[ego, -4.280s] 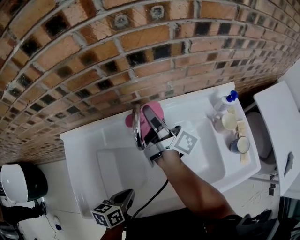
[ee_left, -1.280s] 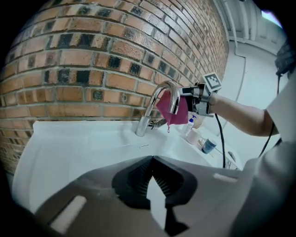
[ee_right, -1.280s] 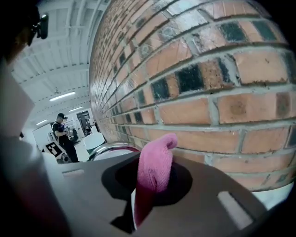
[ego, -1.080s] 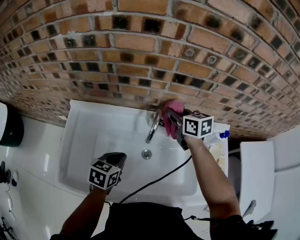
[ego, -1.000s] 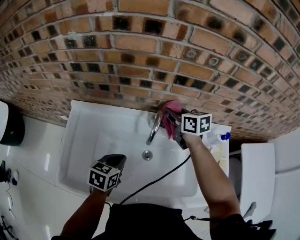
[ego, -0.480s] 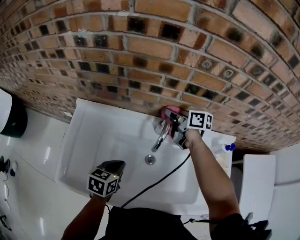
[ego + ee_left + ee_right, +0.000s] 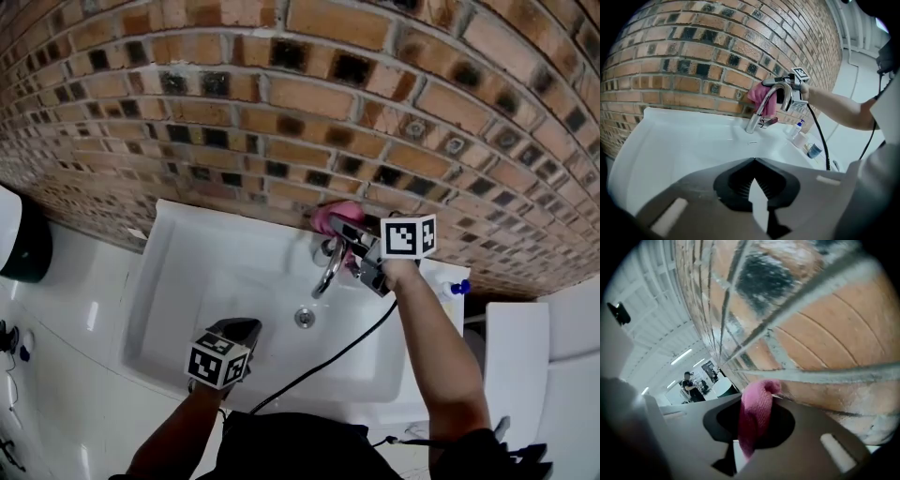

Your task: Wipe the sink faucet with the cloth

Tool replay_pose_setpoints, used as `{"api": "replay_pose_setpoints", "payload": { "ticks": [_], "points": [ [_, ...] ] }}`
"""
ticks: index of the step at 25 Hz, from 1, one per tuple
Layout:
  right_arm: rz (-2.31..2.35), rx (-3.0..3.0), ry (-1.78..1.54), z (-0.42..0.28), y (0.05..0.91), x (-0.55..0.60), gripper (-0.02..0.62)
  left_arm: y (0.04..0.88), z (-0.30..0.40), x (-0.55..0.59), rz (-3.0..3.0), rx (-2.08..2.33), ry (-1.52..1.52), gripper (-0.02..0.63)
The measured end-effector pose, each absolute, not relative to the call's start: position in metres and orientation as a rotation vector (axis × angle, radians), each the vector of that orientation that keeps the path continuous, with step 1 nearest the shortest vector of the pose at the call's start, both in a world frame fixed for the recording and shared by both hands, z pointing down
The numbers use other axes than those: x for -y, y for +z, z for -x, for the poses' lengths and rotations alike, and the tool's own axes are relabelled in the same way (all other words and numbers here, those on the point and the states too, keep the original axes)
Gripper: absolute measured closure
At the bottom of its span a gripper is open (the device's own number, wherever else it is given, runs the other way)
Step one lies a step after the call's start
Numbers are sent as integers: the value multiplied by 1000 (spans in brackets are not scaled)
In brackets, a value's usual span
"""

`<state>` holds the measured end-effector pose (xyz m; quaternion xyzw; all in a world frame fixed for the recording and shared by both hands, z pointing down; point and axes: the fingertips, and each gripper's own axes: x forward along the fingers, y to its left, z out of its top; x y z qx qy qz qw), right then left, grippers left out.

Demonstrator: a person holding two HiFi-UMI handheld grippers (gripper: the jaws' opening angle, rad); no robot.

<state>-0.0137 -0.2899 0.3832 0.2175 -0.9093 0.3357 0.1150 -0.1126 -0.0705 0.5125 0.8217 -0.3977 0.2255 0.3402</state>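
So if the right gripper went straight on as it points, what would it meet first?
Probably the brick wall, filling the view just beyond the pink cloth the right gripper holds.

1. Checked all three views: no legible word, brand name or number found.
2. Marker cube (image 7: 217, 363) on left gripper (image 7: 246, 326): black-and-white square code pattern on the visible faces. Pattern only, no letters or digits.
3. Marker cube (image 7: 410, 236) on right gripper (image 7: 339, 228): same kind of black-and-white square code pattern, likewise without letters or digits.
4. Blue-capped bottle (image 7: 454, 289) at the right end of the sink (image 7: 178, 281): too small to read any label.
5. Dark cup (image 7: 813, 150) near that bottle, seen in the left gripper view: no print made out.
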Motion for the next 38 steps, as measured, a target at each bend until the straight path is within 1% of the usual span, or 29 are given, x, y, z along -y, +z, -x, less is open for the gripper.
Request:
{"api": "replay_pose_setpoints", "payload": {
  "ticks": [11,23,27,30,34,38],
  "points": [
    [-622,2516,327,34,358,241,551,502,127,57,-2216,982,609,601],
    [-713,2340,-229,53,364,180,549,498,148,31,-2298,908,656,601],
    [-758,2310,-328,56,372,162,549,496,158,24,-2316,903,644,601],
    [-812,2329,-331,57,374,155,549,501,168,20,-2312,900,641,601],
    [-873,2374,-246,57,380,142,549,510,175,10,-2299,877,653,601],
    [-992,2509,-39,52,386,132,549,513,180,8,-2299,863,647,601]
  ]
}}
